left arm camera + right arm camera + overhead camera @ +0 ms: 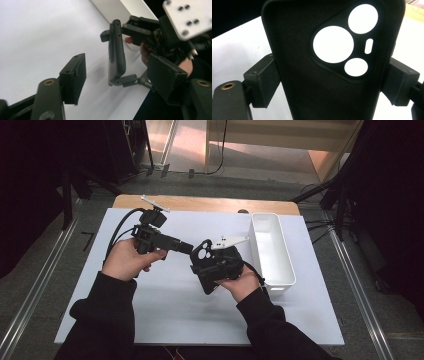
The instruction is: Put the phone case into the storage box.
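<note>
A black phone case (pixel 203 252) with round camera cutouts is held above the white mat, my right gripper (pixel 216 266) shut on its two long edges. In the right gripper view the case (pixel 294 62) stands upright between both pads (pixel 265 80). My left gripper (pixel 186 248) points at the case from the left. Its jaws are open, and the case (pixel 116 52) shows edge-on just ahead of them, touching neither pad (pixel 75 75). The right gripper (pixel 150 32) and its hand are behind the case in that view.
A white rectangular bin (pixel 272 245) stands empty at the right side of the white mat (pixel 165 310), close to the right hand. The mat covers a wooden table (pixel 200 202). Dark floor, metal rails and stand legs surround the table.
</note>
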The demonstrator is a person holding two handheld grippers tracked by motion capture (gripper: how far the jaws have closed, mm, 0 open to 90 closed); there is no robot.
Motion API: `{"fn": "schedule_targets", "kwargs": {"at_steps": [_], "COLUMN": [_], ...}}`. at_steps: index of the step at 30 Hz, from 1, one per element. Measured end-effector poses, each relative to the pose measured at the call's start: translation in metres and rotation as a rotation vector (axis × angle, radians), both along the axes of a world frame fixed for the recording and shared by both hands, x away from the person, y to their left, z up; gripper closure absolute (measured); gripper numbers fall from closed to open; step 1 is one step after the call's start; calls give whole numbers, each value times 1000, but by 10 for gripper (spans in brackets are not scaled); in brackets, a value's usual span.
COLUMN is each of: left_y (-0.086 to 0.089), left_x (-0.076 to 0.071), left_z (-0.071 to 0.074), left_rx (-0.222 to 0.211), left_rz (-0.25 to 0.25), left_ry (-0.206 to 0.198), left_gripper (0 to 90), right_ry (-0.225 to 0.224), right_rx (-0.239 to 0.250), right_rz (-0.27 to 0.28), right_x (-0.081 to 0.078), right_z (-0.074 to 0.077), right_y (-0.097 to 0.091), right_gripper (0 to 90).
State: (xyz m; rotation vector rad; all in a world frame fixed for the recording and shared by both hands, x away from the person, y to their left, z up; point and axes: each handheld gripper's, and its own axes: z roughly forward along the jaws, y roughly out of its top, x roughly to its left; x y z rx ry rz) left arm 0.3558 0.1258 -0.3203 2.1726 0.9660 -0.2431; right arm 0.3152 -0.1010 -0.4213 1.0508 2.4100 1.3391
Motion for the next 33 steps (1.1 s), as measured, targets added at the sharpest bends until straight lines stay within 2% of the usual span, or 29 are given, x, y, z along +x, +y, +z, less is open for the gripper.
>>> {"fn": "schedule_targets", "kwargs": {"at_steps": [3,6,8,11,12,14,18,21,26,30,33], "left_y": [3,5,6,6,6,6,6,9,13,15,17], "left_x": [-1,-2,-1,0,0,0,-1,-4,-8,-11,-12], "left_z": [-2,-6,-8,-12,-14,-18,-25,-29,-37,-43,-49], "left_rx": [-29,-7,-5,12,20,23,27,22,-13,-21,-38], "left_rz": [-66,-90,-101,-98,-107,-124,-126,-145,-145,-136,-138], "left_ry": [-22,-89,-108,-130,-127,-95,-100,-127,-166,-249,-270], "left_gripper": [310,279,278,276,276,276,276,276,276,276,276], "right_ry": [2,1,6,0,0,6,4,6,21,34,40], "right_rx": [13,20,27,28,30,37,38,43,63,61,57], "right_rz": [6,8,17,23,25,31,13,9,15,28,38], "right_x": [0,1,1,2,2,2,2,3,4,4,2], "right_z": [1,3,4,6,7,8,12,14,16,17,17], "right_y": [-4,-7,-9,-11,-12,-14,-18,-22,-26,-26,-26], "right_gripper": [119,119,119,119,119,119,119,119,120,119,119]}}
